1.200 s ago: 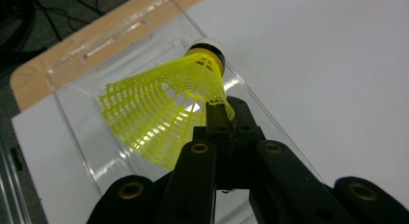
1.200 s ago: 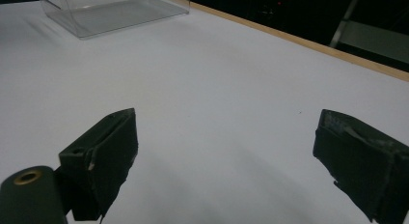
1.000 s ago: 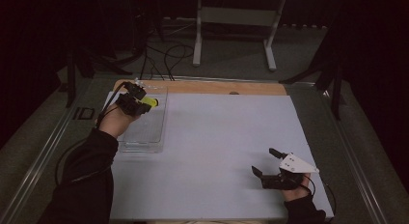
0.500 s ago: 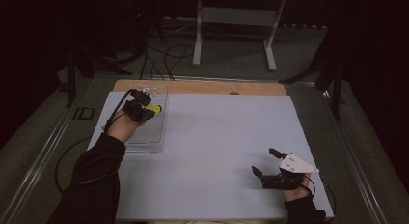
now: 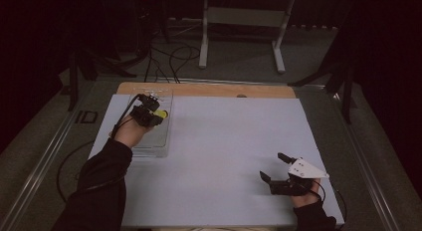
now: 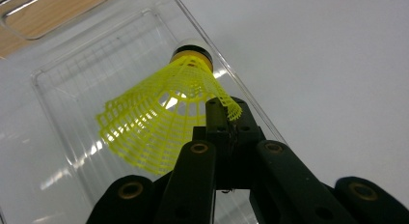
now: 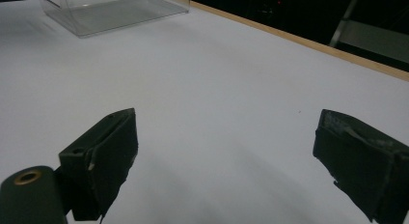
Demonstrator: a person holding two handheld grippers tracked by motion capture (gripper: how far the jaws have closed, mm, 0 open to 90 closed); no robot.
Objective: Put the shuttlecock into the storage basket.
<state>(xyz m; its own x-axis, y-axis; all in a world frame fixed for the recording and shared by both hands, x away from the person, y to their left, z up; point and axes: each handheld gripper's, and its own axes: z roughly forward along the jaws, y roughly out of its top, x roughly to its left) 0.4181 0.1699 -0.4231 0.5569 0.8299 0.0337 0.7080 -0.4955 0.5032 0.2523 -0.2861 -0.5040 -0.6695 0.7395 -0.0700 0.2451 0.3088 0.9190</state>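
A yellow mesh shuttlecock (image 6: 159,122) with a white and black cork tip hangs over a clear plastic box (image 6: 72,89). My left gripper (image 6: 224,113) is shut on the edge of its skirt. From above, the left gripper (image 5: 153,114) holds the shuttlecock (image 5: 160,113) over the far half of the clear box (image 5: 149,151), at the table's back left. My right gripper (image 5: 272,166) rests near the front right corner, open. Nothing lies between the right gripper's (image 7: 226,151) two black pads, just white table.
A white sheet (image 5: 224,136) covers the table, with a wooden strip (image 5: 209,90) along the far edge. The clear box (image 7: 111,11) is far off in the right gripper view. A metal stand (image 5: 241,37) and cables (image 5: 164,61) are on the floor behind the table.
My left gripper has moved a little right and nearer over the box, shuttlecock still in it. The right gripper has stayed in place, open.
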